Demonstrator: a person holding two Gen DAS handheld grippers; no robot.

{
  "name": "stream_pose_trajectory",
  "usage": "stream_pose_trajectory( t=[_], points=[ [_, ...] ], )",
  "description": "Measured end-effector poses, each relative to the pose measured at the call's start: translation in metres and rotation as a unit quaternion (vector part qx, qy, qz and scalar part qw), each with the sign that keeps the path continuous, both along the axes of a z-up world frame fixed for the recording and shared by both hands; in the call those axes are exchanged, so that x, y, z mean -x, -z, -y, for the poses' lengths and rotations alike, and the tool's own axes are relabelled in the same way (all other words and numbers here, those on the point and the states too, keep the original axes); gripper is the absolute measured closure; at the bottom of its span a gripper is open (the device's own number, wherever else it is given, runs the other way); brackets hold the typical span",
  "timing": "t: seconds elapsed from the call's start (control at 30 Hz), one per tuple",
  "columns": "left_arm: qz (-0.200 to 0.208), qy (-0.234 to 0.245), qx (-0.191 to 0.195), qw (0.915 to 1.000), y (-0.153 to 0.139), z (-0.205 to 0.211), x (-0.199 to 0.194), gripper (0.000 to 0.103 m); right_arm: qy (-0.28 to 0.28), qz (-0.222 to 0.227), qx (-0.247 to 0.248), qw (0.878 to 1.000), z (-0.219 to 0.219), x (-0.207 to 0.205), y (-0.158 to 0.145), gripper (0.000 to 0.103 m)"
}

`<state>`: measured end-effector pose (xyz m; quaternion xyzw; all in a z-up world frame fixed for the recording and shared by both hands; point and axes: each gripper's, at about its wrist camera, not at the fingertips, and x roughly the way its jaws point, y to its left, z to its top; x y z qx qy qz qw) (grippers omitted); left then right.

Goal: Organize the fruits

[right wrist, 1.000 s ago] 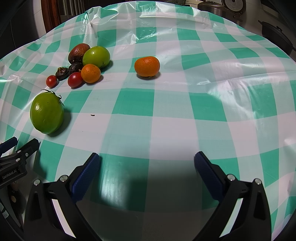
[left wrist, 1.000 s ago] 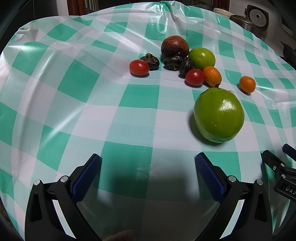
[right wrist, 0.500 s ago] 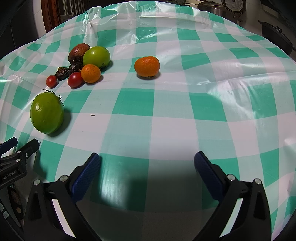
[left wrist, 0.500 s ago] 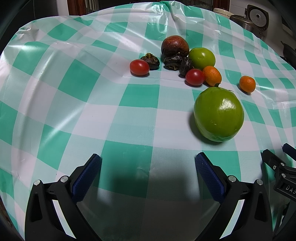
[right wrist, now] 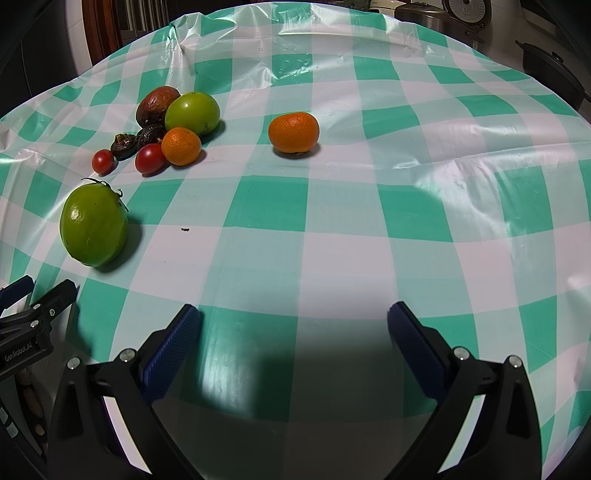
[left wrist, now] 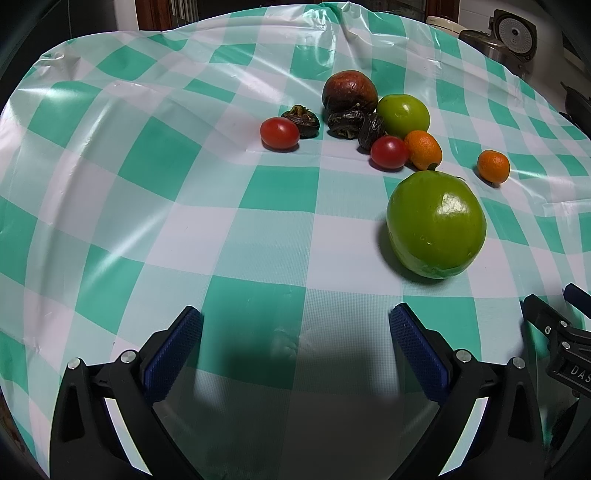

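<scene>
A big green fruit (left wrist: pixel 436 224) (right wrist: pixel 93 224) lies closest to me on the green-and-white checked tablecloth (left wrist: pixel 147 229). Behind it is a cluster: a brown round fruit (left wrist: pixel 349 91), a smaller green fruit (left wrist: pixel 403 114), dark wrinkled fruits (left wrist: pixel 345 123), two red tomatoes (left wrist: pixel 279 133) (left wrist: pixel 388 152) and a small orange (left wrist: pixel 423 148). A second orange (right wrist: pixel 293 132) (left wrist: pixel 493 166) sits apart to the right. My left gripper (left wrist: pixel 295 325) is open above the cloth, left of the big green fruit. My right gripper (right wrist: pixel 294 323) is open too, with nothing between its fingers.
A rice cooker (left wrist: pixel 515 31) and metal pots (right wrist: pixel 421 16) stand past the table's far right edge, along with a dark pan (right wrist: pixel 550 70). The cloth is wrinkled along the far edge (right wrist: pixel 221 33). A small dark speck (right wrist: pixel 184 229) lies on the cloth.
</scene>
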<state>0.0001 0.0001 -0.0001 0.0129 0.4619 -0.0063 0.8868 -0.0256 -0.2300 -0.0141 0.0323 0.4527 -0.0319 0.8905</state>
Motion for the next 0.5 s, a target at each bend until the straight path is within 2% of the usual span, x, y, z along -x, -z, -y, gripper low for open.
stream_pose_trajectory(
  t=[0.5],
  points=[
    [-0.001,0.004,0.000,1.0000,0.0003,0.0007,0.0027,0.004,-0.014,-0.007,0.000,1.000,0.0032,0.0036,-0.0003,0.001]
  ],
)
